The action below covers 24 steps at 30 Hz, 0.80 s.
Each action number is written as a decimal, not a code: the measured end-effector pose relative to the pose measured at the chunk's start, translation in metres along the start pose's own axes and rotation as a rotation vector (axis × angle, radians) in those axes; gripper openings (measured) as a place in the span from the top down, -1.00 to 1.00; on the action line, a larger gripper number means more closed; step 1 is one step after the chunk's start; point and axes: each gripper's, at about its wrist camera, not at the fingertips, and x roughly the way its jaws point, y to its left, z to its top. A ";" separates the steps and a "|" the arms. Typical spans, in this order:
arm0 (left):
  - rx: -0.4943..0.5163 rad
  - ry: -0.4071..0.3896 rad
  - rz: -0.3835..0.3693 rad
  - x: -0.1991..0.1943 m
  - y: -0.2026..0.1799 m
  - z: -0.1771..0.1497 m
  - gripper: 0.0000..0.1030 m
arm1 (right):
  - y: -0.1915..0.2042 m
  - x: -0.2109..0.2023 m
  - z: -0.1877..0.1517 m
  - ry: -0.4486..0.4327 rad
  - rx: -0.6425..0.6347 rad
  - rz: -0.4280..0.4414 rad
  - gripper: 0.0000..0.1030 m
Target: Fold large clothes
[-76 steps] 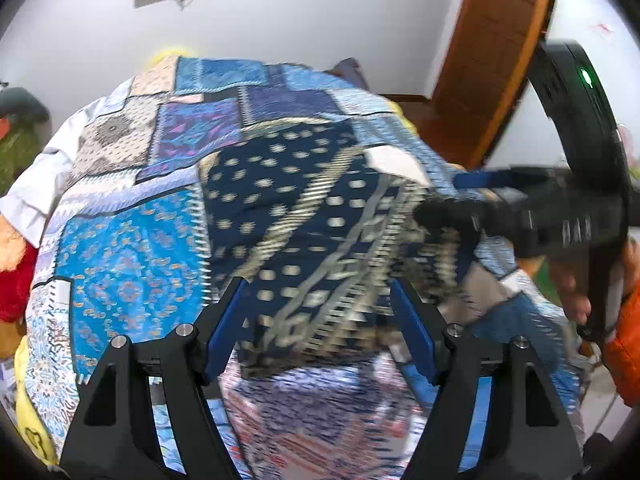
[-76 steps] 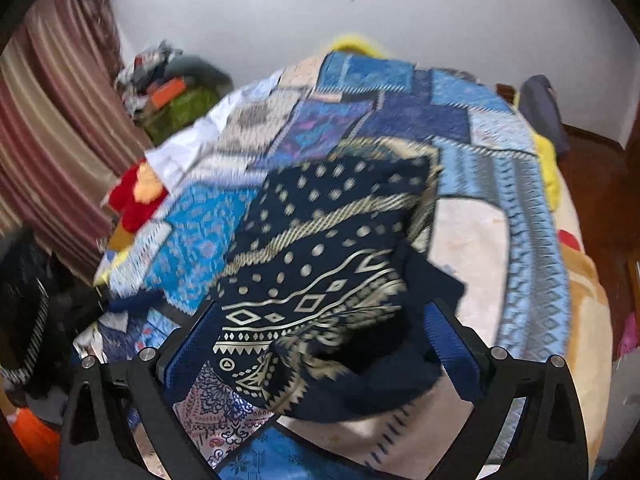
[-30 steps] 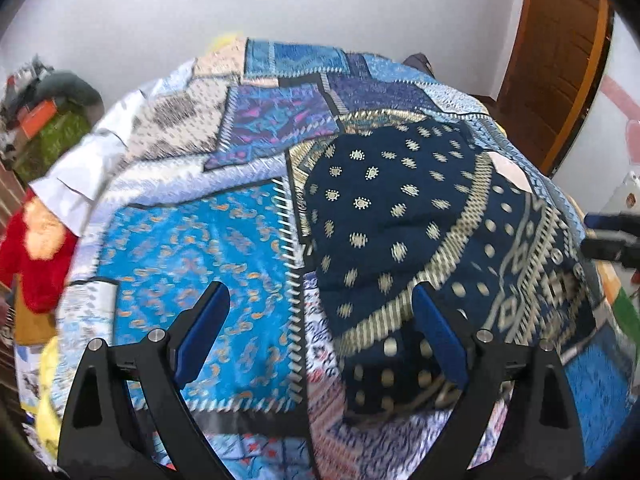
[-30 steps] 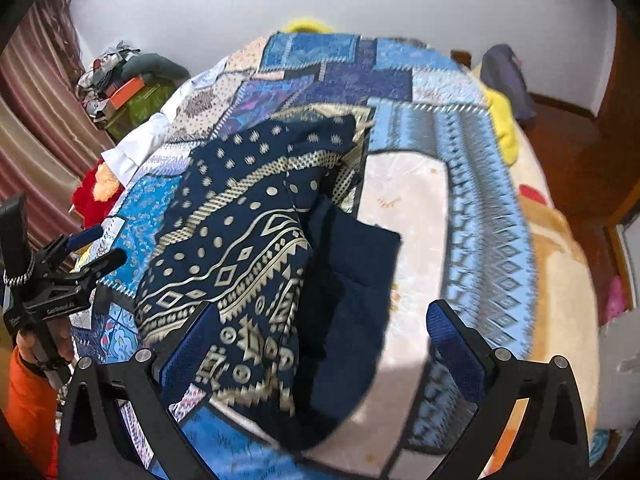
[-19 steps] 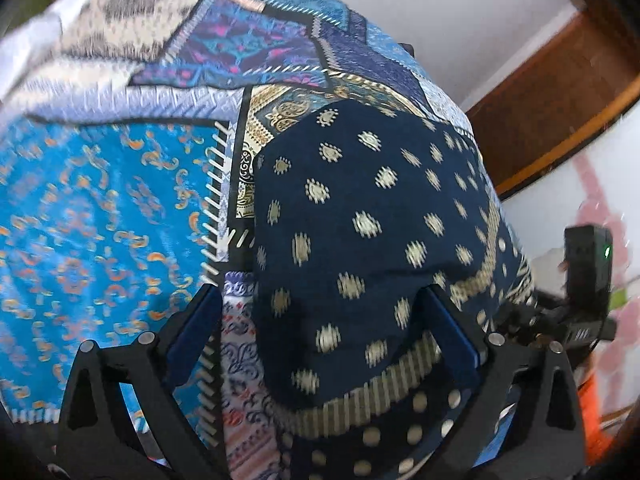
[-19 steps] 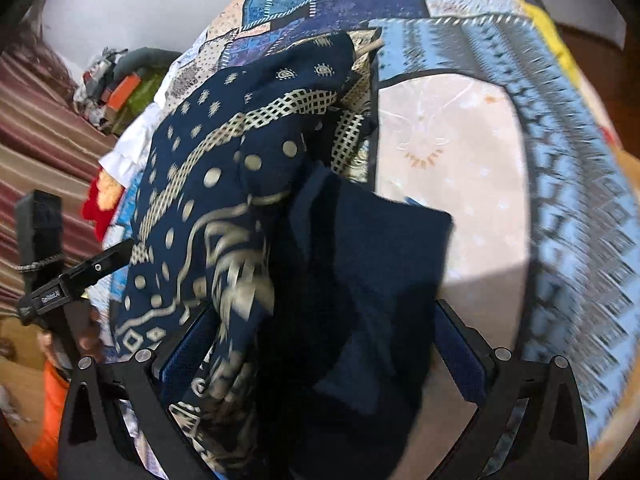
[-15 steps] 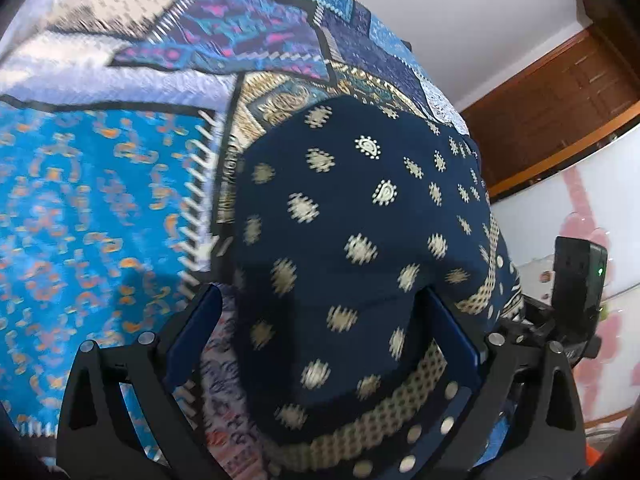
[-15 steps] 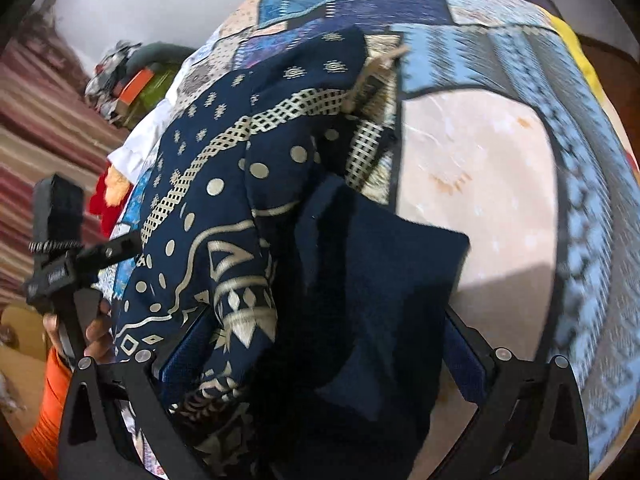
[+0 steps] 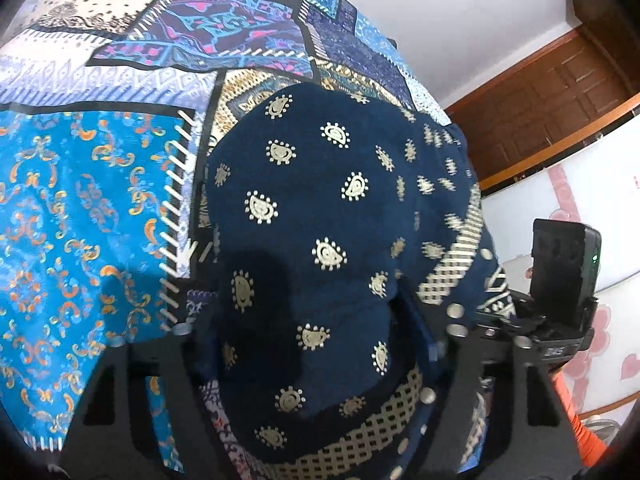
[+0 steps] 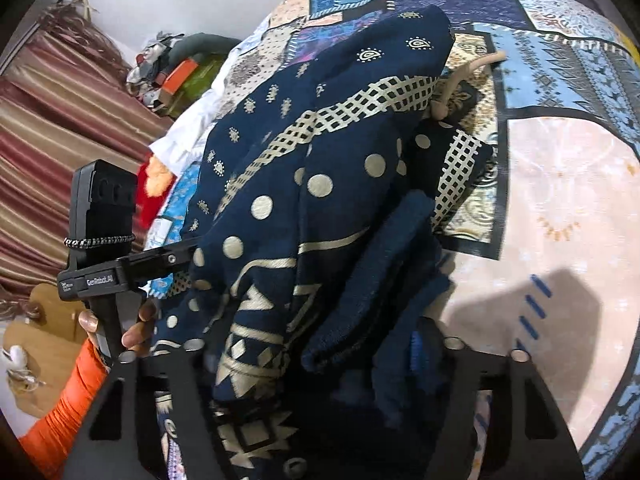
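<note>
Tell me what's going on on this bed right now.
A person is folding a navy garment with a cream print on a patchwork bedspread, with a handheld gripper in each hand. The left gripper and the right gripper are both closing with the near edge of the garment bunched between their fingers. The left hand, in an orange sleeve, shows in the right view.

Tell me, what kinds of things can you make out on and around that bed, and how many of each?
Navy patterned garment: 1
Patchwork bedspread: 1
Handheld grippers, left and right, jaws closing with the garment between them: 2
Beige drawstring cord: 1
Red and orange plush toy: 1
Wooden door: 1
Total: 7
</note>
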 end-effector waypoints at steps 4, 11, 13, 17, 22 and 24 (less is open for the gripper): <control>0.042 -0.030 0.011 -0.024 -0.013 -0.007 0.06 | 0.018 -0.002 -0.003 -0.018 -0.029 -0.035 0.11; 0.140 -0.103 0.057 -0.089 -0.032 -0.034 0.17 | 0.066 -0.017 -0.009 -0.025 -0.086 -0.048 0.20; 0.151 -0.129 0.064 -0.111 -0.030 -0.043 0.17 | 0.085 -0.020 -0.012 -0.028 -0.107 -0.043 0.22; 0.138 -0.165 0.081 -0.151 -0.020 -0.055 0.17 | 0.130 -0.020 -0.015 -0.037 -0.150 -0.027 0.25; 0.093 -0.189 0.118 -0.185 0.017 -0.079 0.17 | 0.175 -0.002 -0.024 -0.009 -0.192 -0.007 0.27; 0.065 -0.188 0.135 -0.186 0.034 -0.086 0.17 | 0.189 0.013 -0.028 0.014 -0.211 -0.003 0.27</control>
